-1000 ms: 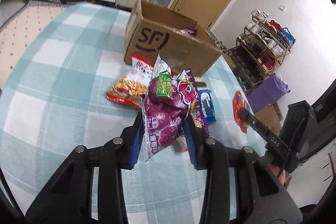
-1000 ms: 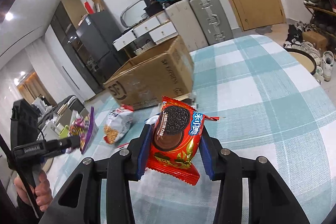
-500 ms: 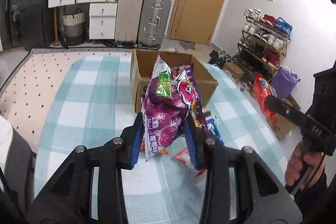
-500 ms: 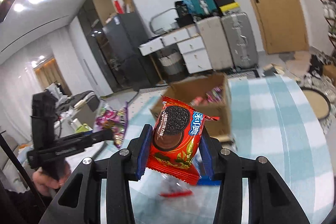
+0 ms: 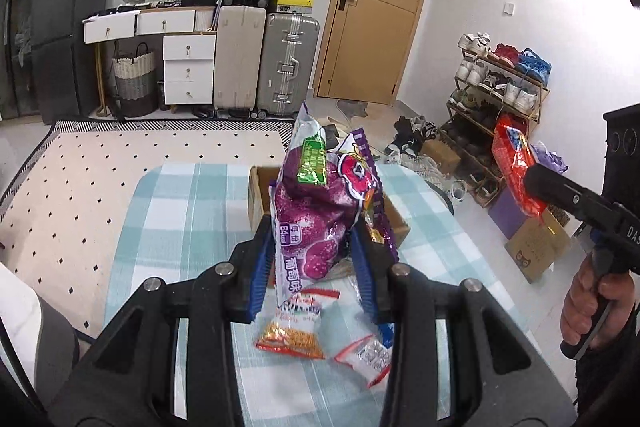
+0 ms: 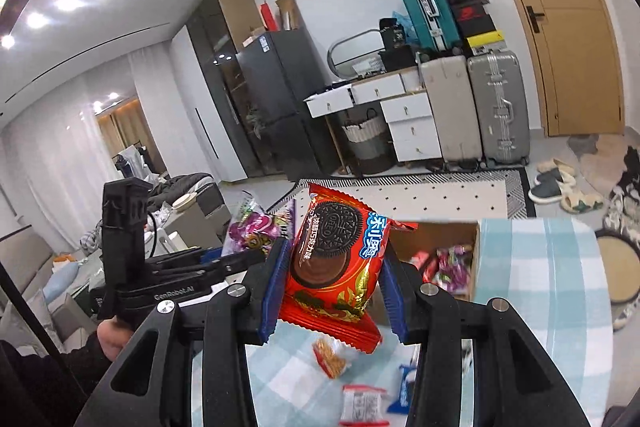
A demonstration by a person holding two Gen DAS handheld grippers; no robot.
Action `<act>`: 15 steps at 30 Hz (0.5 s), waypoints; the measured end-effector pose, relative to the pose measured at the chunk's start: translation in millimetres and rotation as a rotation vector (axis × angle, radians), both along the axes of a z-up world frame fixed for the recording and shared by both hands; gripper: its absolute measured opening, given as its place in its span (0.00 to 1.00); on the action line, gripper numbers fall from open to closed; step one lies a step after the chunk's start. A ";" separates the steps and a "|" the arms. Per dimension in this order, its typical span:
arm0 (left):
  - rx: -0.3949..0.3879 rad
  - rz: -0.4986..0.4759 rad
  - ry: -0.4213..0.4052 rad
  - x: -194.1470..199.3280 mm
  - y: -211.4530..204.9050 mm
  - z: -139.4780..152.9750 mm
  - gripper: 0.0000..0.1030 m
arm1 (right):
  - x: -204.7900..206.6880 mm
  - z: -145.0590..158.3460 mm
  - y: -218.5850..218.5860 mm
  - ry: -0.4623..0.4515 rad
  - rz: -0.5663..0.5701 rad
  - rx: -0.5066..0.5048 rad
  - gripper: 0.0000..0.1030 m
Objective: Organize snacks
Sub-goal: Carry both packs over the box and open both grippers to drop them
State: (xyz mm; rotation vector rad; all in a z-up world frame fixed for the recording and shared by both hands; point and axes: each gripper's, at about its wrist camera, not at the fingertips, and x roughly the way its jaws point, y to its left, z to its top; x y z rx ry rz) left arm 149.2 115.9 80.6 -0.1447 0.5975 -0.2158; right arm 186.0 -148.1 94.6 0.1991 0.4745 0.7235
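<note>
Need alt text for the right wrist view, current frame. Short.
The right gripper clamps a red Oreo packet in the air above a teal checked table. Behind it an open cardboard box holds snacks, loose packets lie on the table below, and the left gripper at left holds purple packets.

Black left gripper and right gripper, blue-padded fingers, silver screws.

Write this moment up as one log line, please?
left gripper: shut on purple snack bag | right gripper: shut on red Oreo pack | both above cardboard box | loose snacks on table
</note>
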 end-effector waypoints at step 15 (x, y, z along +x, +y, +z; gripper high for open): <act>0.093 -0.038 0.019 103.6 -45.0 61.3 0.33 | 85.8 41.2 19.2 -0.020 -0.044 -0.125 0.42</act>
